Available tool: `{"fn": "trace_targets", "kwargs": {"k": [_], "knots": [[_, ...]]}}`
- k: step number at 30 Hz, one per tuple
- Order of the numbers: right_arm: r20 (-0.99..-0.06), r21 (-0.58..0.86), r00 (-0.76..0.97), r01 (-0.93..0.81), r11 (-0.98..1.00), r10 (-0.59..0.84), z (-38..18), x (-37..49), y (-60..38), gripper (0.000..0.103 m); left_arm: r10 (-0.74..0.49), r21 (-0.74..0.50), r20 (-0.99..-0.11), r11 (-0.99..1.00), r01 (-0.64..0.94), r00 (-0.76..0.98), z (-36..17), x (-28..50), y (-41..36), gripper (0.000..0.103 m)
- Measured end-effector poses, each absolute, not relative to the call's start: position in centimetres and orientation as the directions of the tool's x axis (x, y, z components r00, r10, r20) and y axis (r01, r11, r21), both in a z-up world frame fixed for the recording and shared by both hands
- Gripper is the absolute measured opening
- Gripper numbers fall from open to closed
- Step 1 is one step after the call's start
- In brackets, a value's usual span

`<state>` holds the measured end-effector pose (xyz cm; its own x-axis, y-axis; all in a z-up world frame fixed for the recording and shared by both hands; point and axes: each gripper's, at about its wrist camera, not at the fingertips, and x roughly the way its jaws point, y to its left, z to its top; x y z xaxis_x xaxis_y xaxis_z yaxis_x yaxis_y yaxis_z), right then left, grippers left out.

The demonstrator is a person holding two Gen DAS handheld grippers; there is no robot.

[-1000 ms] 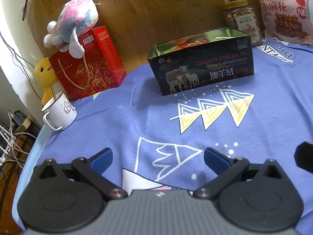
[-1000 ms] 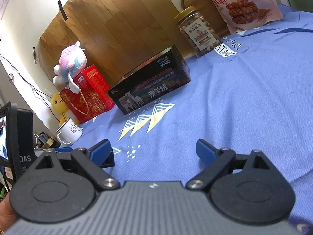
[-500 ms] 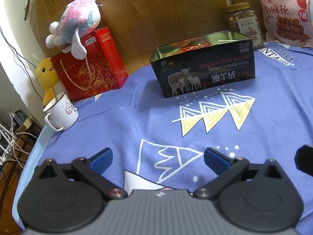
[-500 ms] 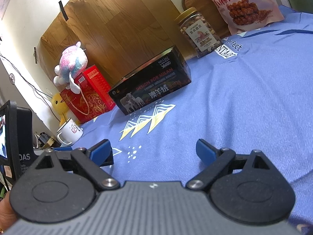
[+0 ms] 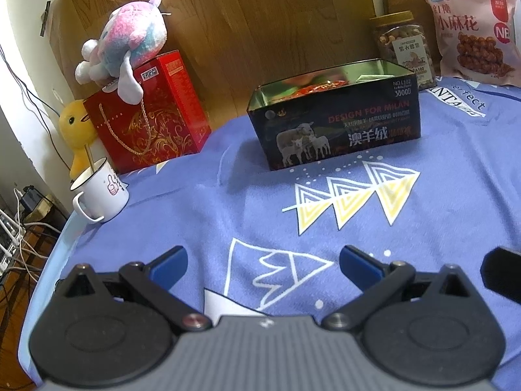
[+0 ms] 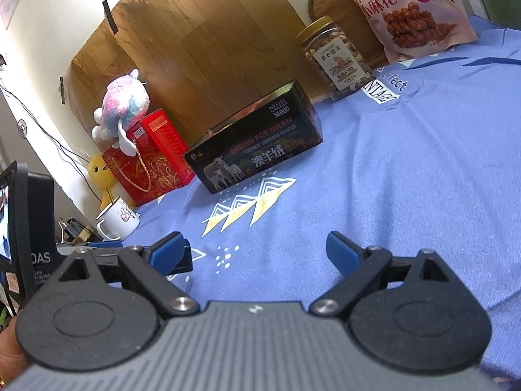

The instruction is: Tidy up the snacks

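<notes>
- Hovering low over the blue printed cloth (image 5: 439,176), the left tool (image 5: 263,262) has its blue-padded fingers spread wide, released, with nothing between them
- Right tool (image 6: 254,249) likewise released, fingers wide apart above the same cloth, holding nothing; the left tool's fingertip shows just beside its left finger in the right wrist view
- Black open-topped tin box (image 5: 335,123) printed with sheep and "DESIGN FOR MILAN" stands on the cloth ahead of both tools, well apart from them; red snack packets (image 5: 312,89) lie inside it, seen only over the rim from the left wrist view
- Clear jar of nuts (image 5: 405,53) with a gold lid stands upright behind the box's right end, near the wooden board (image 5: 260,19) at the back
- Pink snack bag (image 5: 469,29) with Chinese lettering and pictured fried twists leans upright to the right of the jar, just beside it
- Red gift box (image 5: 153,120) with a gold cord handle stands left of the tin box, apart from it; a pink and blue plush toy (image 5: 127,49) lies on its top
- Yellow duck toy (image 5: 76,130) sits beside the red gift box on its left
- White enamel mug (image 5: 99,192) with a thumbs-up drawing stands at the cloth's left edge, in front of the duck, a thin stick standing in it
- Cables (image 5: 16,238) trail below the bench edge at far left
</notes>
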<state>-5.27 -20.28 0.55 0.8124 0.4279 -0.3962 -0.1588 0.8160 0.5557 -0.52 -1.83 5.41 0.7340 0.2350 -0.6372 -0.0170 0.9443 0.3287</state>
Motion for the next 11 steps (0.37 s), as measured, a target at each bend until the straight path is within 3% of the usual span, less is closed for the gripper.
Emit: {"fn": "trace_targets", "kwargs": {"k": [11], "knots": [[-0.369, 0.519, 0.841, -0.166, 0.839, 0.395, 1.3, -5.9, -19.9, 0.096, 0.159, 0.254, -0.603, 0.967, -0.001, 0.781, 7.0, -0.8, -1.6, 0.103]]}}
